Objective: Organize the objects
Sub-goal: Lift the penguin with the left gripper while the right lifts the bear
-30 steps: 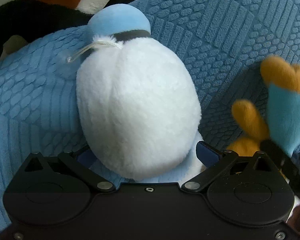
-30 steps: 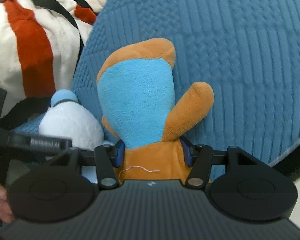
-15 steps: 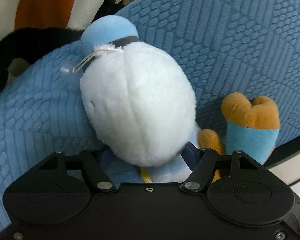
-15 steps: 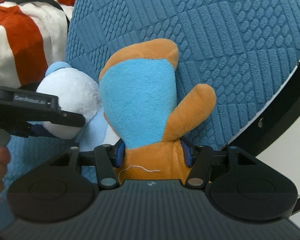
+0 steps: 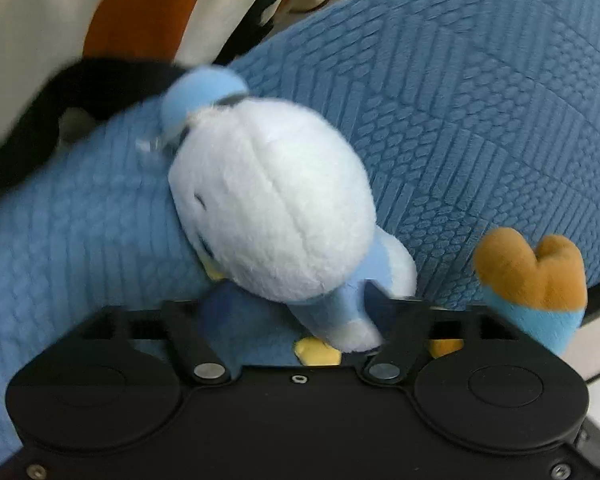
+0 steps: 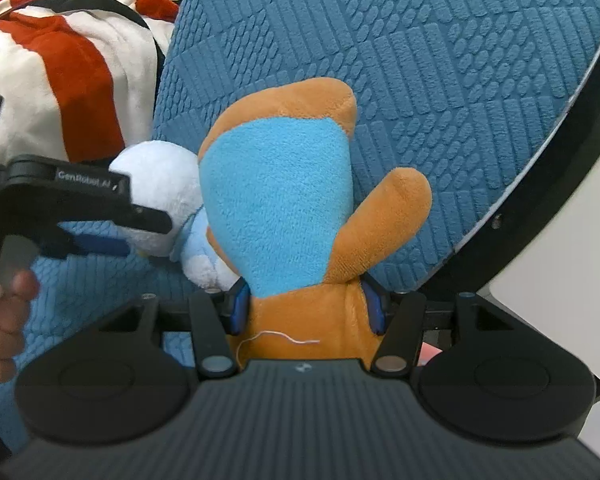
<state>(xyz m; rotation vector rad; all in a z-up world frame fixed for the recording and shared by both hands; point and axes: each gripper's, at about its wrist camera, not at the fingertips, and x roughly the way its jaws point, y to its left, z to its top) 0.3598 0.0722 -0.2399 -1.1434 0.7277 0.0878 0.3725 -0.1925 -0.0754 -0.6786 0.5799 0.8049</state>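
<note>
A white and pale-blue plush toy (image 5: 276, 208) lies on the blue quilted cushion (image 5: 480, 120) of a chair, its round white head tipped toward the seat and its small body between the fingers of the left tool (image 5: 296, 304). That tool's jaws are opening at this moment; the left-hand pad stands clear of the toy, while the fingertip on the other side sits against its body, though blur makes it hard to tell whether it presses. Just beside it, on its right, an orange and bright-blue plush toy (image 6: 284, 208) stands upright against the chair's backrest, one orange arm raised. The right tool (image 6: 306, 308) is clamped on this toy's orange base, both blue pads (image 6: 240, 306) pressed into the fabric at a middling width. In the right wrist view the two toys touch, and a hand (image 6: 0, 320) grips the left tool's handle at the frame's edge. A red, white and black striped blanket (image 6: 60, 64) lies behind the chair.
</note>
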